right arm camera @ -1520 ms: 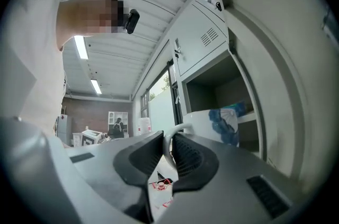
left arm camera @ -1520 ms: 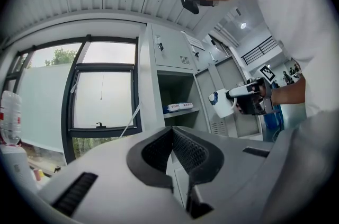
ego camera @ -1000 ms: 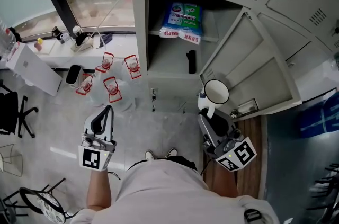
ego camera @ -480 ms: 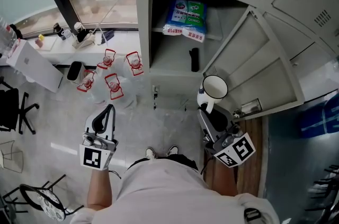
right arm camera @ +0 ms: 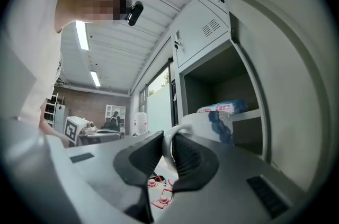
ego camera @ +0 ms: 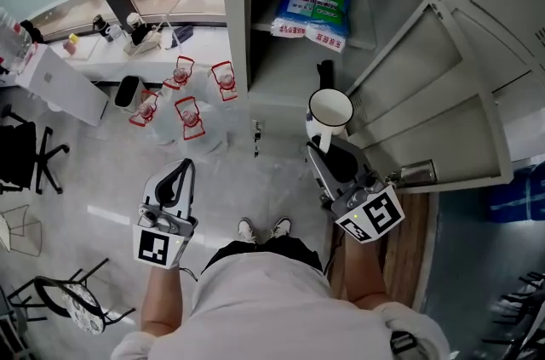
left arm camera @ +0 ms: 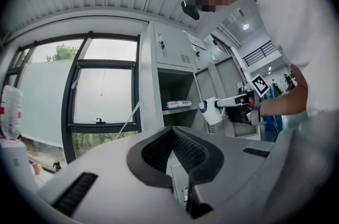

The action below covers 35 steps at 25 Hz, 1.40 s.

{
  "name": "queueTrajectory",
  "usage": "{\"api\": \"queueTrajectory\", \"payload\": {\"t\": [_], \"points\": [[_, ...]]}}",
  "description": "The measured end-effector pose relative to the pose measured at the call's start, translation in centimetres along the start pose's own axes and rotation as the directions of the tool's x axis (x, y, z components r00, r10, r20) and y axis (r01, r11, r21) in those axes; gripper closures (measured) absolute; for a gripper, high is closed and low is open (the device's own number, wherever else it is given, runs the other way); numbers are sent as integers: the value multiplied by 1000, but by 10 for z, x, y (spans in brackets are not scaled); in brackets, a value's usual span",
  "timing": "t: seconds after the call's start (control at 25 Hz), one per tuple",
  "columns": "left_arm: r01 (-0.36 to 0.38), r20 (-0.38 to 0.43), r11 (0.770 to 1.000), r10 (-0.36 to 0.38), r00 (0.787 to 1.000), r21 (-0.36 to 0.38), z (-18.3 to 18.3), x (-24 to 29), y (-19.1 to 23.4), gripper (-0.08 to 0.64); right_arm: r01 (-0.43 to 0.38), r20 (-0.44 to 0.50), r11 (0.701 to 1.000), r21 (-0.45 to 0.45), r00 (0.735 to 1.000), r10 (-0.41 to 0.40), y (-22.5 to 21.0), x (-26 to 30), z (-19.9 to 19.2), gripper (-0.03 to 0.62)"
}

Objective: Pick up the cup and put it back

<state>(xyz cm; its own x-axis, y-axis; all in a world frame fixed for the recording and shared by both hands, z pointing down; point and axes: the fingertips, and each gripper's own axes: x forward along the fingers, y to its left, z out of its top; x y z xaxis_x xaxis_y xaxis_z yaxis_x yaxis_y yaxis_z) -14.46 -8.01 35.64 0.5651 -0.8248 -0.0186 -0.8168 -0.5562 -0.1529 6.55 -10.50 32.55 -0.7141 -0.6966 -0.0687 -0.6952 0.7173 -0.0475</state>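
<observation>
Cups come to just one: a white round cup (ego camera: 329,110) with a blue mark on its side. There are two hand-held grippers, each grey plastic with a black-and-white marker cube. There is one tall grey metal locker (ego camera: 247,26) with its door (ego camera: 426,94) swung open to the right. Inside it, one blue, green and white soft packet (ego camera: 312,5) lies on the far shelf. One small black thing (ego camera: 325,76) stands on the shelf below it; I cannot tell what it is. Four clear plastic water bottles with red handles (ego camera: 189,118) stand close together on the floor, left of the locker.

The right gripper (ego camera: 322,152) has its jaws nearly together, and they pinch the thin white handle of the cup. In the right gripper view, the handle sits right between the two black pads (right arm camera: 186,151). The left gripper (ego camera: 182,166) is down on the left, well apart from the cup. Its jaw tips meet and nothing is between them.

The cup is held up in front of the open locker, just near of the lower shelf. It stands upright, so its long axis goes up and down. Its open mouth faces up. Its handle points back toward the person, into the right gripper.
</observation>
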Motion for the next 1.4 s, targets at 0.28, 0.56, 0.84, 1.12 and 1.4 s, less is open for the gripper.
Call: {"api": "queueTrajectory", "payload": {"t": [0.28, 0.56, 0.84, 1.12, 1.4], "points": [[7, -33, 1000, -7, 999, -11, -7, 7, -17, 540, -34, 0, 999, 7, 999, 34, -23, 29, -31, 538], [-9, -68, 1000, 8, 998, -17, -17, 10, -25, 540, -37, -13, 999, 26, 999, 37, -54, 57, -66, 538], [-28, -102, 999, 24, 994, -36, -34, 8, -29, 540, -37, -47, 998, 43, 998, 39, -71, 81, -100, 538], [-30, -117, 998, 23, 993, -59, -51, 7, -31, 540, -32, -53, 999, 30, 998, 34, -87, 101, -116, 538], [-27, -123, 994, 15, 992, -101, -66, 9, -35, 540, -54, -67, 998, -12, 996, 53, -93, 113, -120, 538]]}}
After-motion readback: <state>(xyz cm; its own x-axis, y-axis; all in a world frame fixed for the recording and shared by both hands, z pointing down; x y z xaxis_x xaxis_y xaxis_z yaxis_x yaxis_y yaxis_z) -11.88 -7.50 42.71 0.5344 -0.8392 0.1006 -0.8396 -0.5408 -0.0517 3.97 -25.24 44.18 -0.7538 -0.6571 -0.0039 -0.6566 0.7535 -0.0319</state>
